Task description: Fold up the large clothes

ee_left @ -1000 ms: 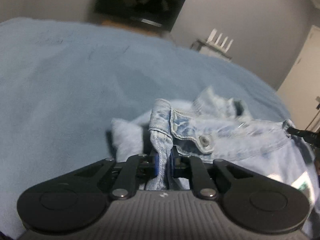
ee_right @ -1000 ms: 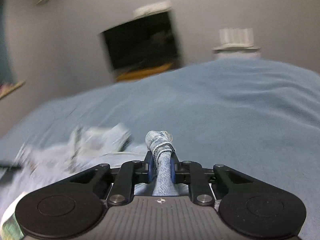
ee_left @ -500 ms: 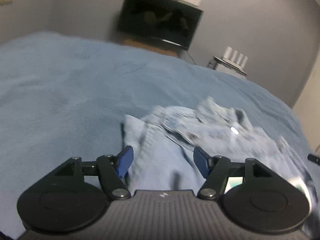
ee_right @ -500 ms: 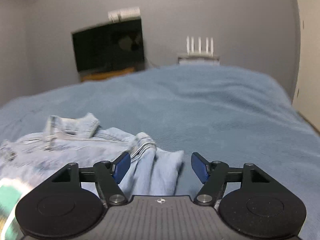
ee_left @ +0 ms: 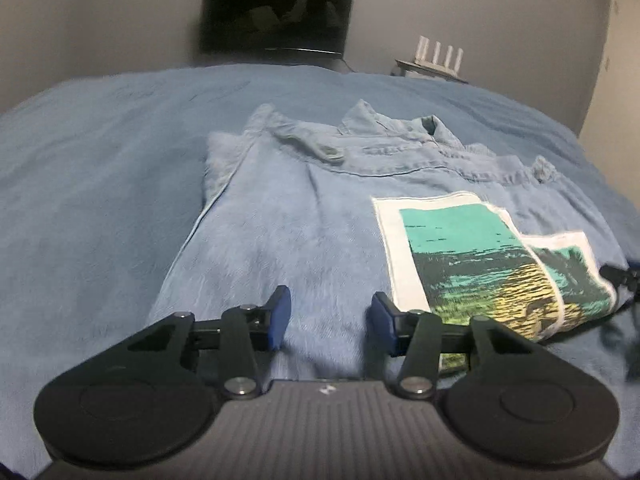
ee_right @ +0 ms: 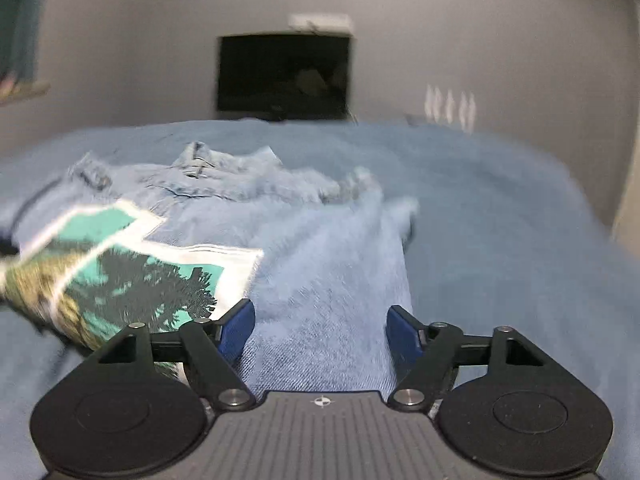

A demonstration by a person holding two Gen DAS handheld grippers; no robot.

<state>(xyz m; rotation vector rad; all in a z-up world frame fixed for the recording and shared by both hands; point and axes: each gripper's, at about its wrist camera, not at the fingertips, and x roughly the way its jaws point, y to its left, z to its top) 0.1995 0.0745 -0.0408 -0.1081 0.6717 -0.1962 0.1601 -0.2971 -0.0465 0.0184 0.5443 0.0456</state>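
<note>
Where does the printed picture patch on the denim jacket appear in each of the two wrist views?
Left wrist view: the printed patch lies right of centre on the denim jacket, beside the right fingertip.
Right wrist view: the patch lies at lower left, reaching the left fingertip.
Shared landmark: the dark screen on the far wall, also, top centre in both.
</note>
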